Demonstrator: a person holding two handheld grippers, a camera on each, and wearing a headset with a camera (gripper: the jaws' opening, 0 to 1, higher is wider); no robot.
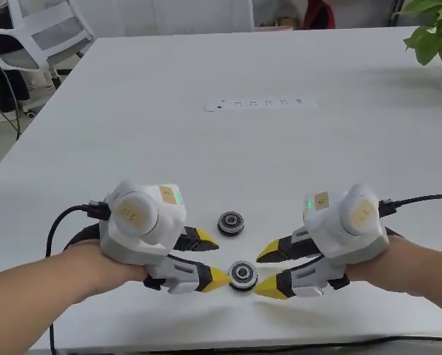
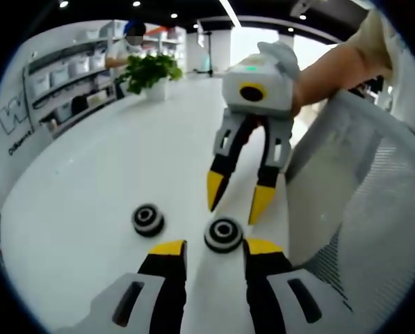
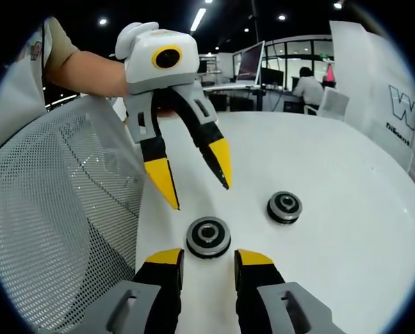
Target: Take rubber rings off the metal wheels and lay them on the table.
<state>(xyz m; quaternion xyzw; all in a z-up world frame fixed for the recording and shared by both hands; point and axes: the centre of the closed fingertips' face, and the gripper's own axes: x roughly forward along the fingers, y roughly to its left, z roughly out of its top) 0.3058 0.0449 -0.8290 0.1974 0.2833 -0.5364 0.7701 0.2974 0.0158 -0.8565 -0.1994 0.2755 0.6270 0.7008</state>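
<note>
- The nearer metal wheel [image 1: 242, 274] lies flat on the table [image 1: 206, 148], axle up, its dark rubber ring [image 3: 190, 238] seemingly still around the rim.
- It sits just ahead of the tips of my left hand-held gripper [image 1: 215, 259] and just ahead of my right hand-held gripper [image 1: 261, 274], between the two.
- Both are spread and hold nothing. They face each other across the wheel, and I cannot tell whether any tip touches it.
- Neither looks nearer, so I judge either could close straight forward on it.
- The second wheel [image 1: 230, 222] lies flat too, off the left one's left jaw and the right one's right jaw.
</note>
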